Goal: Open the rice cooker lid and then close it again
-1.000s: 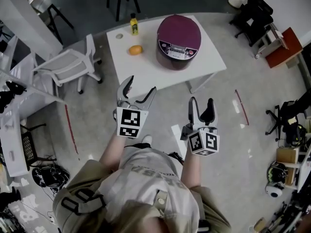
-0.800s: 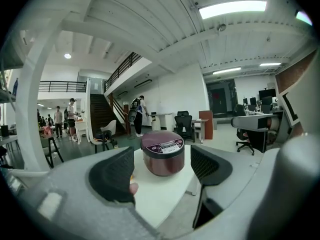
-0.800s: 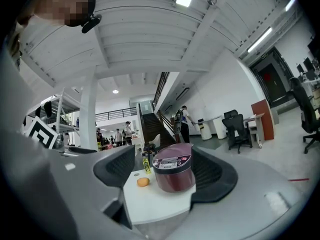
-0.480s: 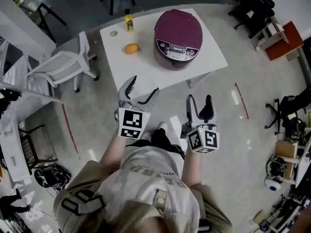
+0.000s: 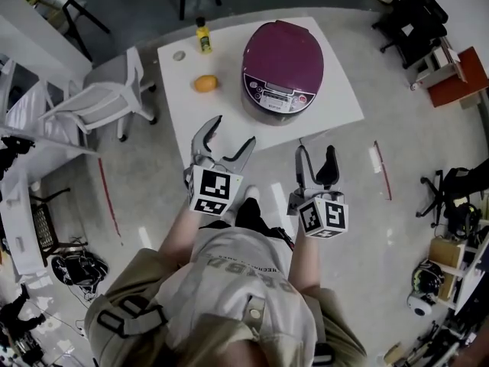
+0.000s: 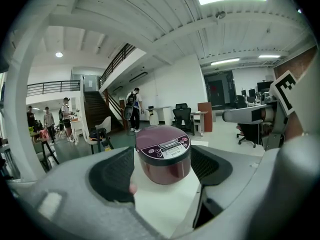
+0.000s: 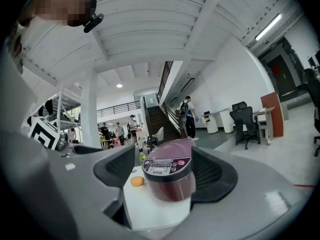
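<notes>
Purple cooker (image 5: 280,67) on the white table (image 5: 229,113), lid down. Left tongs (image 5: 233,130) and right tongs (image 5: 315,151) both wide, nothing in them. Both held in front of the table, well short of the cooker, not touching it. From above, left tips over the near table edge, right tips just off it. Cooker far off between each pair of jaws. Orange (image 5: 203,84) and small bottle (image 5: 202,37) left of the cooker.

Head view: high overhead, facing steeply down, the surface (image 5: 336,105) at the view's top; left gripper view, right gripper view: low, roughly level, side by side, short of its near edge; all three share the rice cooker (image 5: 280,67).
</notes>
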The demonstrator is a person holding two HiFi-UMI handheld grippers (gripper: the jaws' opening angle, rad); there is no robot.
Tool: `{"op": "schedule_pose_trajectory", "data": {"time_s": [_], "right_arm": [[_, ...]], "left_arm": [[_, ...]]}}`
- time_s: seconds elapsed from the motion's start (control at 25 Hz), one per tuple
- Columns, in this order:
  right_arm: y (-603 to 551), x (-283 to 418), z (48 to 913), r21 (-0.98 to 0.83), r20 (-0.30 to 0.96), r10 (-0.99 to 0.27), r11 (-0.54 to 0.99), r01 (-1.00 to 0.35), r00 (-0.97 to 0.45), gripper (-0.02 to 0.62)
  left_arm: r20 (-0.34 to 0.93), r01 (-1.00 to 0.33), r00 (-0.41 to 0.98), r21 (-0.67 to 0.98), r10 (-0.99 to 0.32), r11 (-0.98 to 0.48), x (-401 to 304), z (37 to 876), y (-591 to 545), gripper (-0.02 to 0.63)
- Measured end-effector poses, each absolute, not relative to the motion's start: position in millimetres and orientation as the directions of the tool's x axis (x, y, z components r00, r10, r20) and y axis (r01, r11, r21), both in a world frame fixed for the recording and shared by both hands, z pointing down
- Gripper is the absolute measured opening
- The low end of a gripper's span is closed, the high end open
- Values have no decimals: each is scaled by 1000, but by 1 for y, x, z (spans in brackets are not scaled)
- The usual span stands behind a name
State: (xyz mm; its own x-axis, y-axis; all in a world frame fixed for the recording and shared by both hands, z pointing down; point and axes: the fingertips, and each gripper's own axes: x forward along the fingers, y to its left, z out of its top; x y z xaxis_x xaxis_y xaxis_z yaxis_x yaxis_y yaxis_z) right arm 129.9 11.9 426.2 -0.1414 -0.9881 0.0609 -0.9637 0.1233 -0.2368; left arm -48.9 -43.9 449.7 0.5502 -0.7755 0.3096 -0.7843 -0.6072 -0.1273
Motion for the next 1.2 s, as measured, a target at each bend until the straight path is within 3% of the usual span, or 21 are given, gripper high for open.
{"op": "schedule_pose_trajectory", "data": {"time_s": [0.44, 0.68, 1.04, 1.2], "right_arm": [[-65, 152, 419, -206, 53, -955, 274, -939, -291, 327], [-91, 148, 423, -131, 83, -919, 373, -919, -385, 327], [-109, 113, 449, 18, 244, -827, 526, -851, -506, 327], [-110, 97, 469, 62, 354, -767, 591, -804, -536, 327]], "left_arm": [[324, -783, 520, -190, -791, -592, -3, 447, -100, 365], [395, -730, 505, -281, -768, -624, 12, 460, -116, 367], [501, -561, 587, -315, -636, -765, 29, 491, -123, 367], [593, -424, 554, -404, -584, -811, 24, 513, -130, 368]]}}
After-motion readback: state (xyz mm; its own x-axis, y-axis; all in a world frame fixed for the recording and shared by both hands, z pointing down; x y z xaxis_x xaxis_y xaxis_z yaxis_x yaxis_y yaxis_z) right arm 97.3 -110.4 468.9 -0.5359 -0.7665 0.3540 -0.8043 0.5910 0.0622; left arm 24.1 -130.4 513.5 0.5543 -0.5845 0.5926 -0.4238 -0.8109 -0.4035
